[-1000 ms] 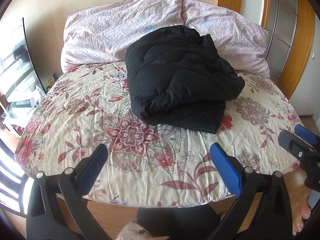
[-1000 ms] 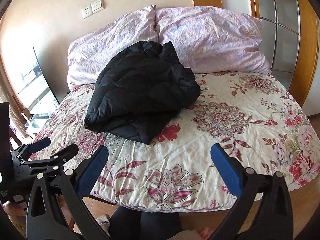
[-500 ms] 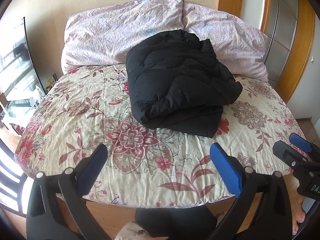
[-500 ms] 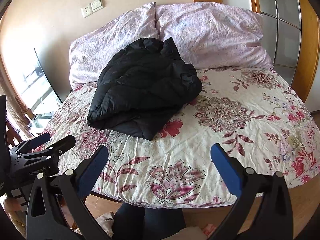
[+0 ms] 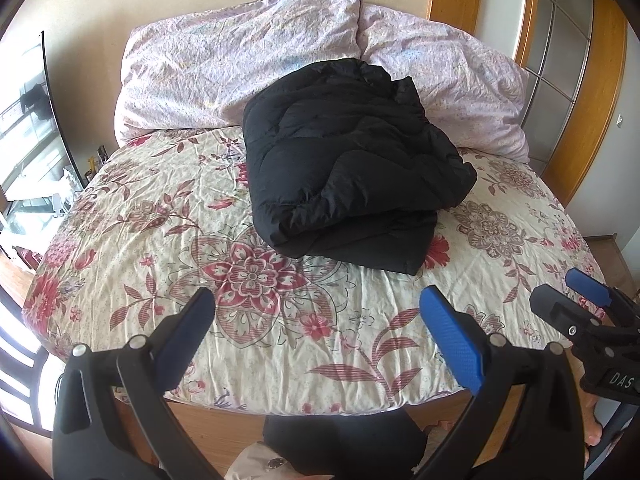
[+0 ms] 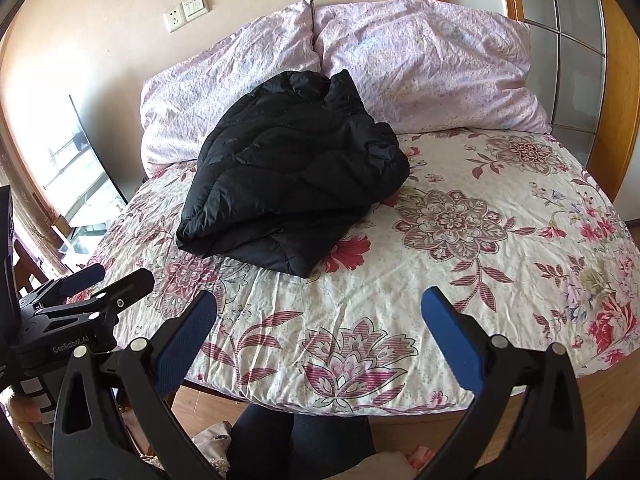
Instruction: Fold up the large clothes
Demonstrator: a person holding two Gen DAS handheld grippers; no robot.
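Black padded jacket [image 5: 344,160] lies in a bulky folded bundle on the floral bed [image 5: 160,240], its far end against the two lilac pillows [image 5: 240,68]. Left gripper [image 5: 316,328] and right gripper [image 6: 318,328] both hang wide open and empty over the bed's near edge, well apart from the jacket. Looks close to finished; if tidying, approach low from both sides, pinch the lower layer's edges together, and press the puffy top flat rather than dragging it.

bright daylight from left | sharp focus | fisheye edges bent, vignetted
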